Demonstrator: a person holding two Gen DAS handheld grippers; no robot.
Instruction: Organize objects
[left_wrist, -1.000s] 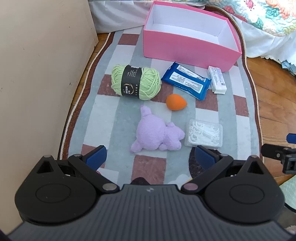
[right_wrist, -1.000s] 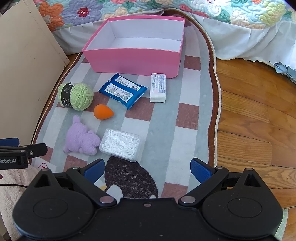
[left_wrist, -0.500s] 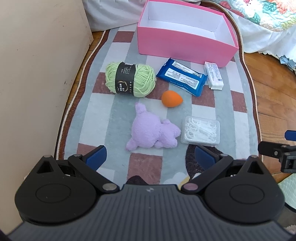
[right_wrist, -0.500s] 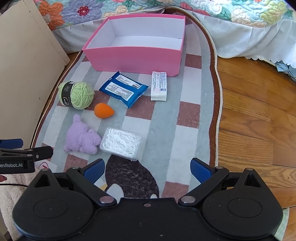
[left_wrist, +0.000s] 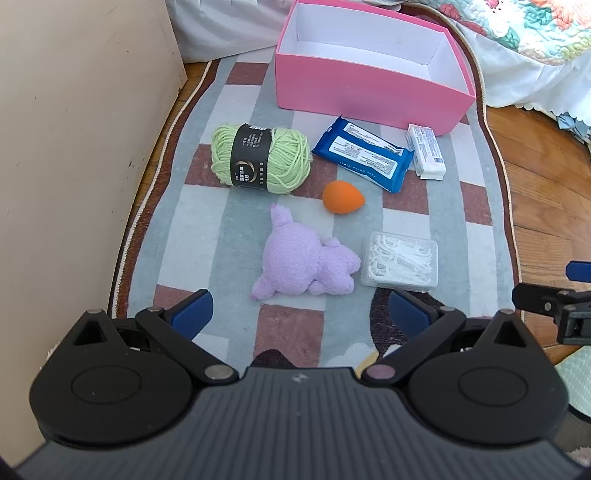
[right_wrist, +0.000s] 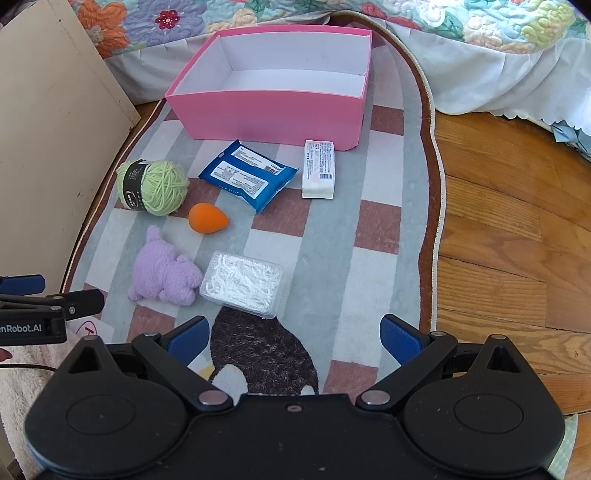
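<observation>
Checked rug (left_wrist: 207, 221), empty pink box (left_wrist: 354, 88)

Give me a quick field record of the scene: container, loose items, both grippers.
container: pink box, empty, at far end of the rug
loose items: green yarn, blue wipes pack, white packet, orange sponge, purple plush, floss pick case
left gripper: open, holding nothing
right gripper: open, holding nothing
</observation>
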